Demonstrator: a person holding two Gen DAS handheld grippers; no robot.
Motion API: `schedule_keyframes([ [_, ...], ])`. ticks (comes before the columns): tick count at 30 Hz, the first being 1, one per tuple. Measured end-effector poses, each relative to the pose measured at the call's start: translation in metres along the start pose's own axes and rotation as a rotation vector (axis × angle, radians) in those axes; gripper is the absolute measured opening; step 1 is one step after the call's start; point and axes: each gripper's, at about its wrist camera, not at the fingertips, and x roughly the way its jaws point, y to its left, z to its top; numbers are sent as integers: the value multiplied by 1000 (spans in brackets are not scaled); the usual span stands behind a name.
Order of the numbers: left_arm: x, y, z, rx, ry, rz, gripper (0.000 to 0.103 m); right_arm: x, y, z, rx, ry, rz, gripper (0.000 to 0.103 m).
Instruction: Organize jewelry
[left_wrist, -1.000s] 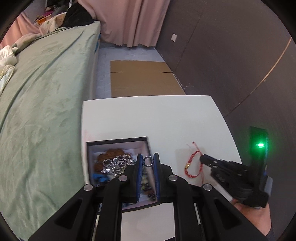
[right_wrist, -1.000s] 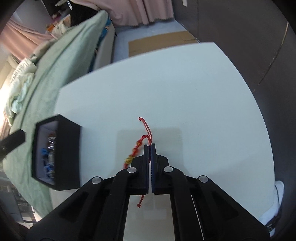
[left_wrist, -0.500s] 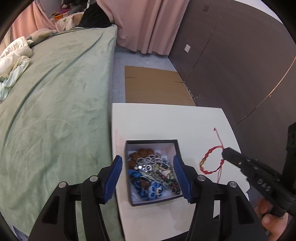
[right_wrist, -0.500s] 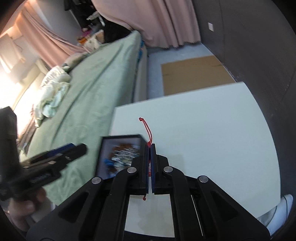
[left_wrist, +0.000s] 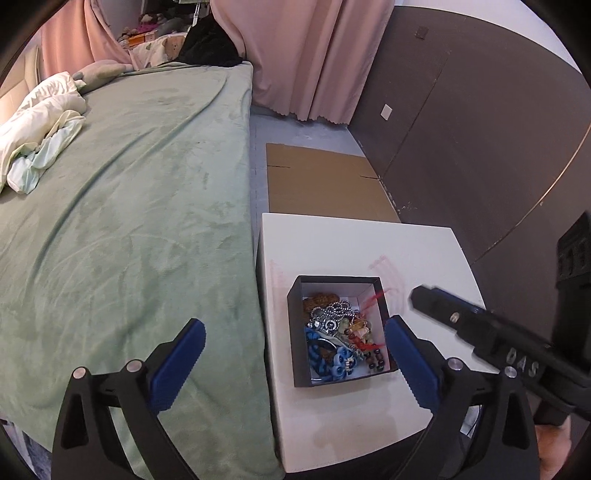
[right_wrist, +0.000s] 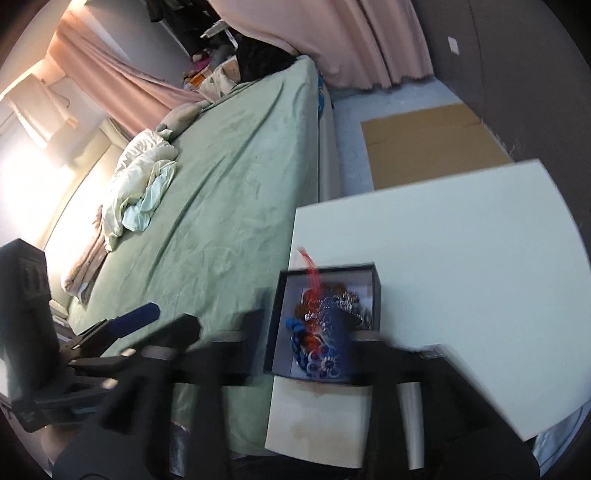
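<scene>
A black open box (left_wrist: 295, 328) sits at the left edge of the white table (left_wrist: 354, 243); it holds several pieces of jewelry: beads, a silver chain, blue loops. The red string bracelet (left_wrist: 371, 301) falls into the box, motion-blurred, and also shows in the right wrist view (right_wrist: 314, 280). My left gripper (left_wrist: 295, 354) is wide open and empty, held back from the box. My right gripper (right_wrist: 299, 336) is heavily blurred over the box (right_wrist: 376, 288), its jaws spread apart; it also shows in the left wrist view (left_wrist: 436, 301).
A bed with a green blanket (left_wrist: 129, 206) runs along the table's left edge, with crumpled bedding (left_wrist: 40, 129) on it. Flat cardboard (left_wrist: 325, 184) lies on the floor beyond the table. A dark wall (left_wrist: 480, 129) stands at the right.
My left gripper dropped the ring into the box and opened wide, pulling back. My right gripper carried the red bracelet from the table to over the box and opened; the bracelet is dropping in.
</scene>
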Motion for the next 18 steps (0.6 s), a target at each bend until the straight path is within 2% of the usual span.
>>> schedule_keyframes([
  [1,-2,0,-1,-2,-5,-1,94,-3,-1,-5,1,-19,-14,66],
  [7,-23,-7,-10,-5,-74,-7,94,-23,-23,-21,56,-33,-19,68],
  [10,-34,-17,-14,15,-101,-8,94,-45,-34,-27,79,-63,-13,83],
  [18,-72,-49,-30,42,-164,-27,95,-112,-42,-46,66,-145,-24,97],
])
